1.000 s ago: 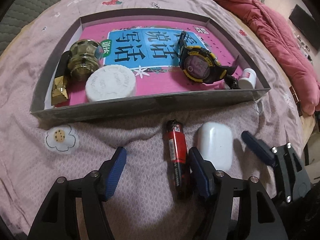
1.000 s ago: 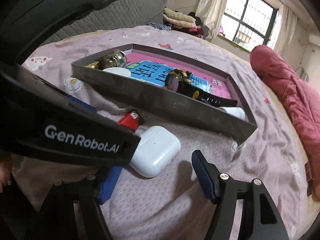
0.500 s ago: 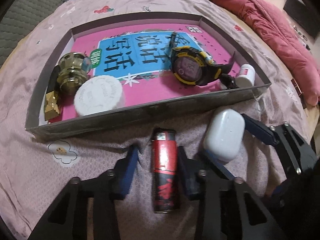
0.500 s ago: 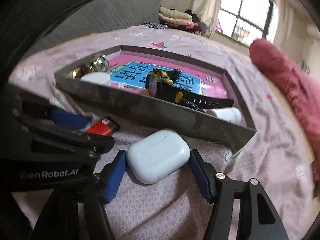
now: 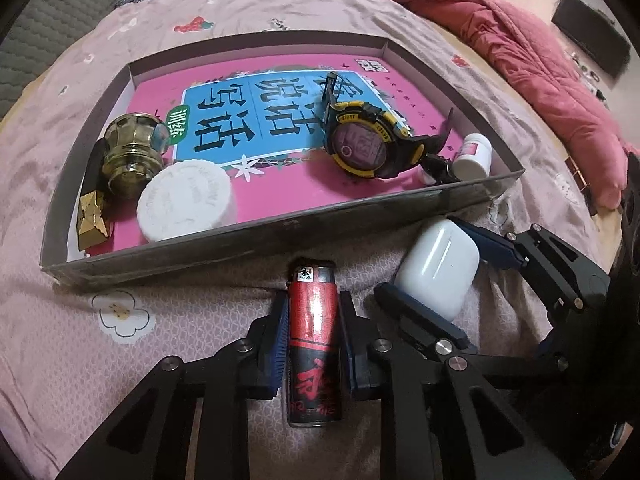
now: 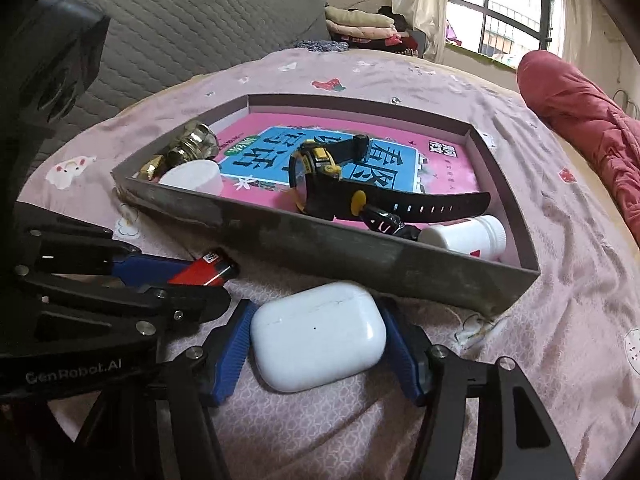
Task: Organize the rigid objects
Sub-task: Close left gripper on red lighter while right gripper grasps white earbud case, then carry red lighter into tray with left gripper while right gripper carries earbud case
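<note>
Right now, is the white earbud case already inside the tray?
No, the earbud case lies on the bedsheet outside the tray's near wall, between the right gripper's open fingers.

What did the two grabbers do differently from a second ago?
The left gripper has closed on the red lighter, its pads now pressing its sides. The right gripper slid in around the white earbud case, jaws wide. Everything in the tray stayed put.
</note>
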### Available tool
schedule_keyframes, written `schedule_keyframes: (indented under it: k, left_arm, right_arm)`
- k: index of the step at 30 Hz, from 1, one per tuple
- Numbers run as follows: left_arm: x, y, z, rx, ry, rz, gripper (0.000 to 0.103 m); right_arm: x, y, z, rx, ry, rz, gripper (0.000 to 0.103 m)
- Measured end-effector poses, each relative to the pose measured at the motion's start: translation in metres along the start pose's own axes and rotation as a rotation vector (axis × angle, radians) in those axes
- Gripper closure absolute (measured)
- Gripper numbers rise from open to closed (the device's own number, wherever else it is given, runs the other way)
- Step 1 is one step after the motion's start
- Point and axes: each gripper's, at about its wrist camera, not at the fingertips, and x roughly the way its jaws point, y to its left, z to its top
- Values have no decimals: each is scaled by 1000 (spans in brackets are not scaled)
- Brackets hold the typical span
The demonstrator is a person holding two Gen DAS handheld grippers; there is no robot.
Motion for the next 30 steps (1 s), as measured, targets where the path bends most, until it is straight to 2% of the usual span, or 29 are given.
schedule_keyframes:
  k: [3,9,15,19,27,30]
  left_arm:
    - [-7,5,-3,-22,-9,-31,80]
    - [-28,7,-2,-32,-51,-40,80]
    - [-55,17,7,-46,-106,-27,80]
    - [-66,22,16,-59,-136,-13,80]
    - [-74,24,23,-65,-158,6,80]
    - [-76,22,27,-62,-167,9,80]
  right_arm:
    - [-7,-2,-2,7,-4,12,41]
    - [-23,-3,5,12,-49,26,41]
    - [-35,-10,16,39,-97,9,41]
    - [-36,-13,22,61,-98,13,41]
    - [-52,-9,28,27,-157,-14,41]
    - [-52,-16,32,56,-170,-22,41]
